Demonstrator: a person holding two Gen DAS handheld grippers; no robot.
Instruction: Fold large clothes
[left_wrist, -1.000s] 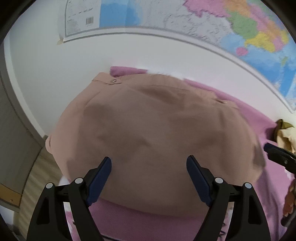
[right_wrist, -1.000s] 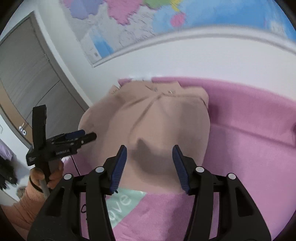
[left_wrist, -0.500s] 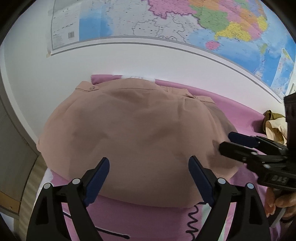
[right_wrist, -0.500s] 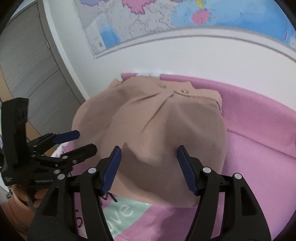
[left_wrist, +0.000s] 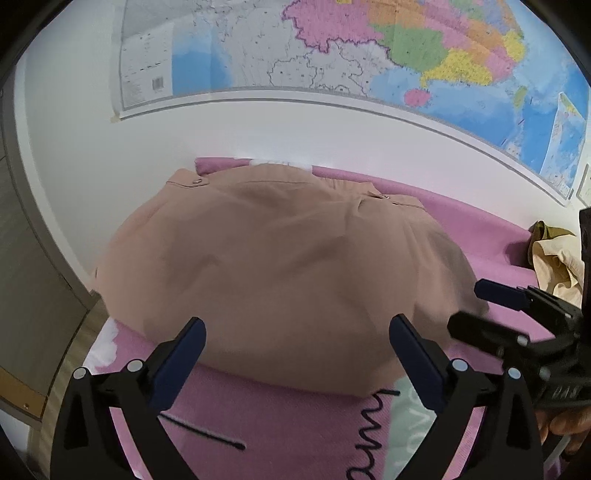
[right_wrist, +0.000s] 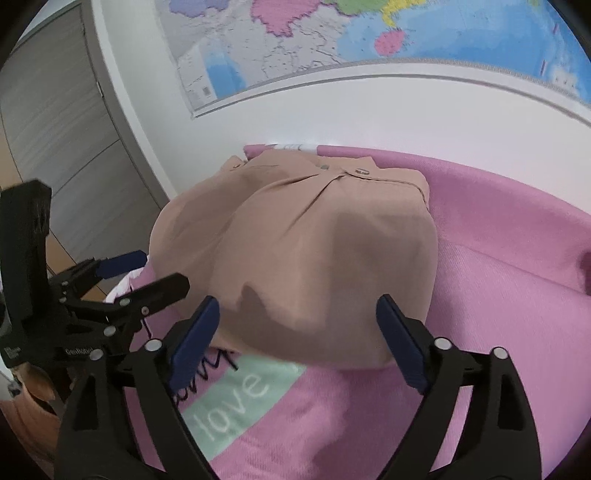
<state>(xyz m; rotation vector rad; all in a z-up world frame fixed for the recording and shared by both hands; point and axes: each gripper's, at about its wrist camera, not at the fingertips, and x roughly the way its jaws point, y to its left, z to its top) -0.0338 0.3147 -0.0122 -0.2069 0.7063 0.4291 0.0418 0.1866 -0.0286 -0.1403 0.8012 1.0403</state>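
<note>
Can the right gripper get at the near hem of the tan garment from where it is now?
Probably yes. The right gripper is open, with the tan garment hem lying right between its fingers on the pink blanket. The left gripper sits off to the side, not blocking.

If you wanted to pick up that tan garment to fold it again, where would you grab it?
Probably along the near hem of the tan garment, coming in low from the front. That edge lies loose on the pink blanket, facing both open tongs, left and right; the snap-buttoned far edge sits against the wall.
</note>
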